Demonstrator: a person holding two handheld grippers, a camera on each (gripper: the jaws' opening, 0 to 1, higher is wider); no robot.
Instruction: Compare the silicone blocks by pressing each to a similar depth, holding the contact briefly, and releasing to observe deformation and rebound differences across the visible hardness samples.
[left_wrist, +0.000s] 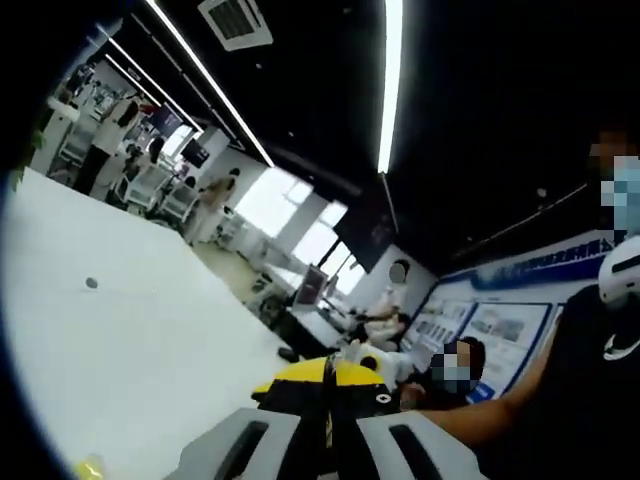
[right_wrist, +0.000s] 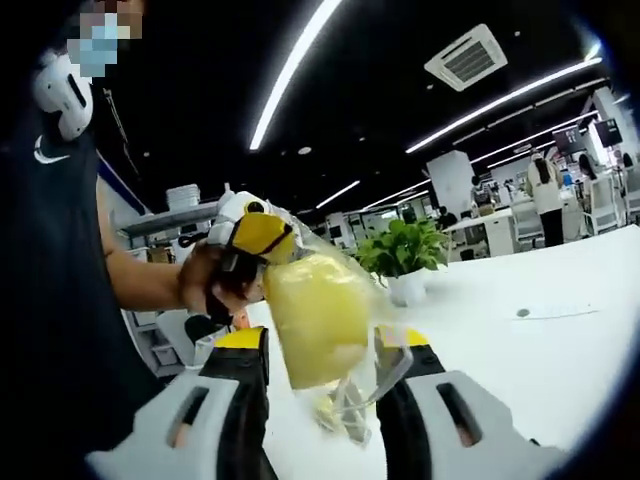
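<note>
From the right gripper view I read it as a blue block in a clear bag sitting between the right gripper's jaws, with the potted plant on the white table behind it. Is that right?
Not quite: the block in the clear bag is pale yellow, not blue. The right gripper view shows it between the right gripper's jaws, with the potted plant on the white table behind it.

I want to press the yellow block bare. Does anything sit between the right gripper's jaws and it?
Yes. The yellow block is inside a clear plastic bag, so film lies between it and the right gripper jaws either side. The left gripper holds the bag's top.
</note>
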